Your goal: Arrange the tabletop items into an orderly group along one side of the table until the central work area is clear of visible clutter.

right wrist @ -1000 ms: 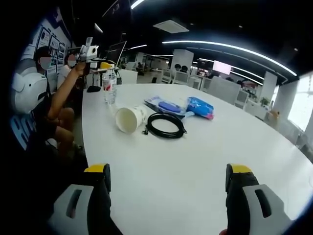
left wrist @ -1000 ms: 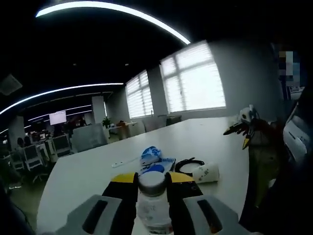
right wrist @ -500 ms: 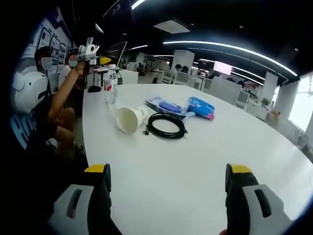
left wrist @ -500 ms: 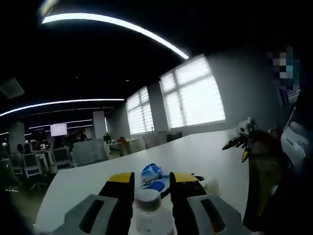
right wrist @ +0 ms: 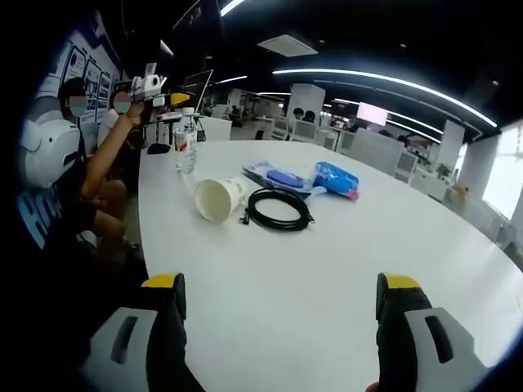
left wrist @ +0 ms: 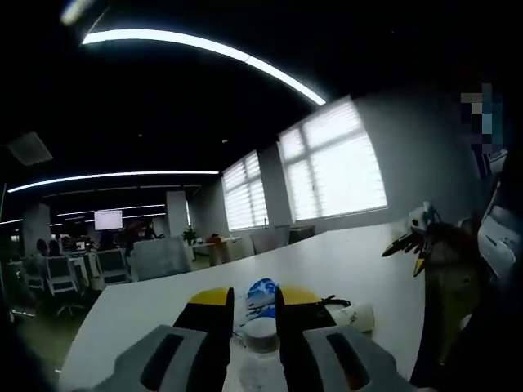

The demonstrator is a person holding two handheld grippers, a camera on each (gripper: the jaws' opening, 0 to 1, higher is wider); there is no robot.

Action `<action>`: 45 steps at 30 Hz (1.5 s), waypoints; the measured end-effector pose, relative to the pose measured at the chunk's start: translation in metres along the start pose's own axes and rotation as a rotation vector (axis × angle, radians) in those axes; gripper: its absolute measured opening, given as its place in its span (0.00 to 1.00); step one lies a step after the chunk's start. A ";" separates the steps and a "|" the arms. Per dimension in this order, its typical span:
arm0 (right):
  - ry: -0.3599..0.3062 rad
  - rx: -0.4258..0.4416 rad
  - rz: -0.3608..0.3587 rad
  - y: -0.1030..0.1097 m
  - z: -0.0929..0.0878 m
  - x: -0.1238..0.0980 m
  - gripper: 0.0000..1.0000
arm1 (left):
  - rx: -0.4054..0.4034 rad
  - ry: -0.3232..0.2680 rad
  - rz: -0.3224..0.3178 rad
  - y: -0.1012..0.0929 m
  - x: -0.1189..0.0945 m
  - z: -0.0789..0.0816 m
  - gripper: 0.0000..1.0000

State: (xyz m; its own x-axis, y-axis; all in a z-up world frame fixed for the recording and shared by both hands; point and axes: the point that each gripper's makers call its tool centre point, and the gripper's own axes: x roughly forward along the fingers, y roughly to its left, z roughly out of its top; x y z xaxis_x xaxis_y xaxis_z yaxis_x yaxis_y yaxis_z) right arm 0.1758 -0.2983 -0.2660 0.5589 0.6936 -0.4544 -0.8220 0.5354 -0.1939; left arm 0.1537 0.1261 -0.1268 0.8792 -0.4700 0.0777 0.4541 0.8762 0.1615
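On my white table (right wrist: pixel 343 269), a clear bottle (right wrist: pixel 185 140) with white cap and red label, a white paper cup (right wrist: pixel 219 197), black coiled cable (right wrist: pixel 279 209), blue packets (right wrist: pixel 335 180), and yellow-tipped jaws.

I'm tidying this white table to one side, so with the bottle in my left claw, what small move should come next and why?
Probably set the water bottle down upright near the table's edge. The left claw grips it by the neck, seemingly lifted, while the paper cup, black cable and blue packets lie toward the middle. The right claw hangs open and free to gather those afterward.
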 end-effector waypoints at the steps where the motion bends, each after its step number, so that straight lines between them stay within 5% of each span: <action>1: 0.000 0.001 0.001 0.000 0.000 0.000 0.93 | -0.005 0.006 -0.006 -0.002 0.001 -0.002 0.18; 9: 0.002 0.006 -0.006 -0.001 -0.002 -0.002 0.93 | -0.007 0.009 -0.029 -0.005 0.006 -0.005 0.15; 15: 0.003 0.009 -0.010 -0.001 -0.004 -0.003 0.93 | -0.042 0.007 -0.021 -0.003 0.008 -0.007 0.01; 23: 0.004 0.013 -0.008 -0.001 -0.005 -0.002 0.93 | -0.095 0.015 -0.029 -0.002 0.008 -0.011 0.00; 37: 0.007 0.022 -0.016 -0.001 -0.009 -0.004 0.93 | -0.094 0.016 -0.082 -0.002 0.011 -0.012 0.20; 45: 0.010 0.020 -0.012 -0.001 -0.008 -0.003 0.93 | -0.105 0.005 -0.111 -0.006 0.013 -0.012 0.23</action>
State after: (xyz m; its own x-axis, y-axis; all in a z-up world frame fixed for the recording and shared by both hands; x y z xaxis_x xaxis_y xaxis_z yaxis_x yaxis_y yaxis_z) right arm 0.1740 -0.3049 -0.2719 0.5675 0.6824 -0.4607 -0.8129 0.5533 -0.1819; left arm 0.1643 0.1160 -0.1387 0.8232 -0.5646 0.0602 0.5612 0.8252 0.0650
